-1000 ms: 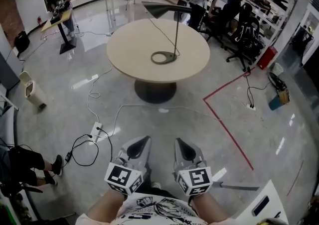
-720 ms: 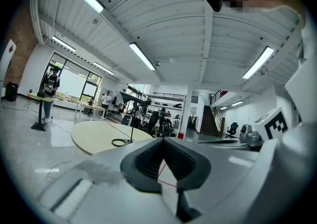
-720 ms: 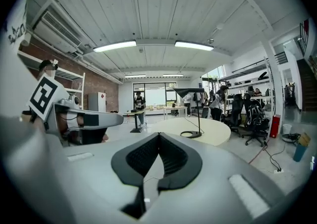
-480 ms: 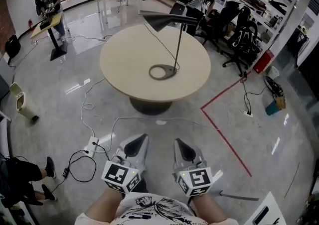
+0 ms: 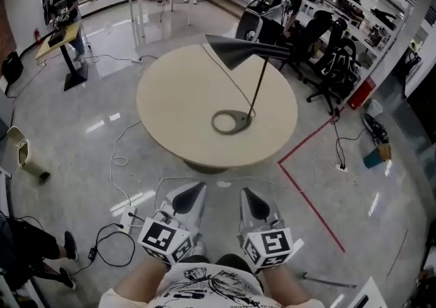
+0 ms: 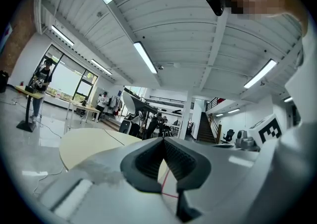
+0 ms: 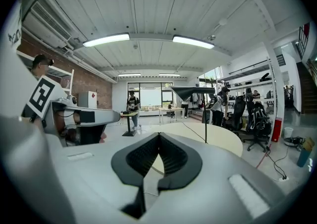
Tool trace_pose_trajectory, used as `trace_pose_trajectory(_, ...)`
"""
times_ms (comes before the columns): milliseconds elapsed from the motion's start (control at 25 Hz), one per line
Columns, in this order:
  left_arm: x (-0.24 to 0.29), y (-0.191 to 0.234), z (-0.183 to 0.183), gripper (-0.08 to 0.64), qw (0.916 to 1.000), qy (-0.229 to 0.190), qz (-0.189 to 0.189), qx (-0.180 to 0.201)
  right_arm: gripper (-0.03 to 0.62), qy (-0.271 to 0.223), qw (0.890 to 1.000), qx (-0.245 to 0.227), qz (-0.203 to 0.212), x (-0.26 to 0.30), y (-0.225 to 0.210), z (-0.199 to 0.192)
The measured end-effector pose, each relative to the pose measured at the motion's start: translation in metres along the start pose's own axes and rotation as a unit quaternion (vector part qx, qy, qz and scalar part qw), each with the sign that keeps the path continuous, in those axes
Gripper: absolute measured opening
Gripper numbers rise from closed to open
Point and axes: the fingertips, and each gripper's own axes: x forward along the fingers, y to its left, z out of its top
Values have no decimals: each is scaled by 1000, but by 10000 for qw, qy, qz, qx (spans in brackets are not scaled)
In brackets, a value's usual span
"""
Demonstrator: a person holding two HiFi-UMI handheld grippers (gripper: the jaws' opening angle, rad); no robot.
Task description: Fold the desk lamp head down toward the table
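Note:
A black desk lamp stands on the round beige table (image 5: 177, 109): ring base (image 5: 231, 122), thin stem (image 5: 258, 90), cone head (image 5: 235, 50) held level high above the tabletop. The right gripper view shows the lamp head (image 7: 192, 91) ahead to the right; the left gripper view shows the lamp head (image 6: 131, 103) beyond the table. My left gripper (image 5: 193, 194) and right gripper (image 5: 248, 198) are held close to my body, well short of the table, both shut with nothing between the jaws.
A red floor line (image 5: 308, 178) runs right of the table. Cables and a power strip (image 5: 133, 217) lie on the floor at left. Office chairs (image 5: 334, 61) stand behind the table at right. A person (image 5: 61, 0) stands at a standing desk far left.
The table and lamp have come nearer and lower in the head view as I walked toward them. Both grippers stay shut and held the same way.

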Motion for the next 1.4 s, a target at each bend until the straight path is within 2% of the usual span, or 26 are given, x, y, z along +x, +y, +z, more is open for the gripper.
trace_pose_trajectory(200, 19, 20, -5, 6, 9999, 152, 68, -18, 9, 64, 9999, 44, 71, 32, -8, -2)
trace_pose_trajectory(360, 39, 46, 4, 6, 9992, 111, 388, -55, 9, 116, 9996, 47, 270, 60, -22, 1)
trace_pose_trajectory(760, 131, 69, 19, 6, 9956, -186, 918, 6, 9, 60, 9954, -250, 920, 137, -99, 26)
trace_pose_trajectory(1000, 176, 82, 32, 6, 9911, -349, 1284, 66, 9, -273, 9919, -406, 1176, 173, -141, 61)
trace_pose_trajectory(1120, 184, 92, 41, 6, 9879, -436, 1481, 136, 9, -305, 9904, -446, 1275, 190, -150, 70)
trace_pose_trajectory(1400, 191, 123, 74, 6, 9840, -619, 1646, 282, 9, -266, 9887, -439, 1412, 219, -148, 81)
